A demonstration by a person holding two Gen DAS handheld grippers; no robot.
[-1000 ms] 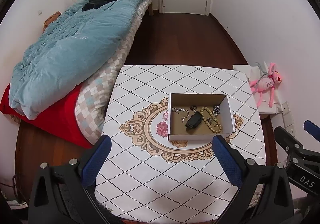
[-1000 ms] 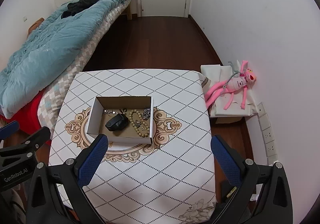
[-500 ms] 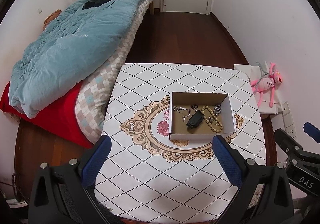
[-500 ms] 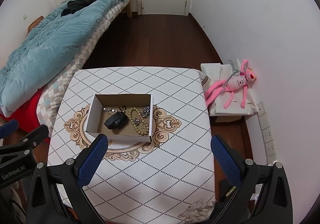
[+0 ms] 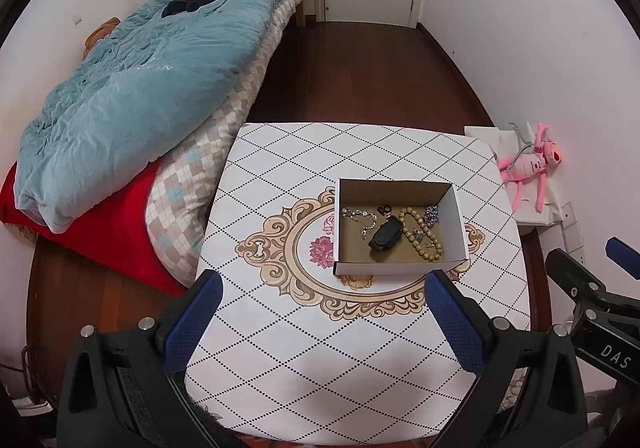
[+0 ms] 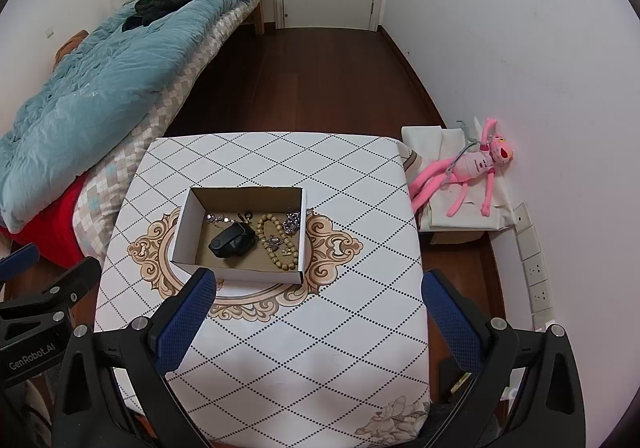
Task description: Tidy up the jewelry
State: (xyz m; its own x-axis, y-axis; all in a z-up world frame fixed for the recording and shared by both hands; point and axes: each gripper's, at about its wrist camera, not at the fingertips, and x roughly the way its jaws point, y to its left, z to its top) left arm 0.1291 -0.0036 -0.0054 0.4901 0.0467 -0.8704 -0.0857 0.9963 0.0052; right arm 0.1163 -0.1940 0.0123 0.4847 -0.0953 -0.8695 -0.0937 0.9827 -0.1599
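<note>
Fingers: our left gripper [image 5: 322, 312] and right gripper [image 6: 318, 312] both have their blue pads spread wide, nothing between them.
Box: the shallow white cardboard box [image 5: 400, 268] sits just ahead of both sets of fingers on the diamond-patterned white tablecloth [image 6: 320, 348].
Jewelry: inside it we've got a tan wooden bead bracelet [image 5: 422, 236], a thin silver chain [image 5: 360, 216] and a small black case [image 5: 385, 235].
</note>
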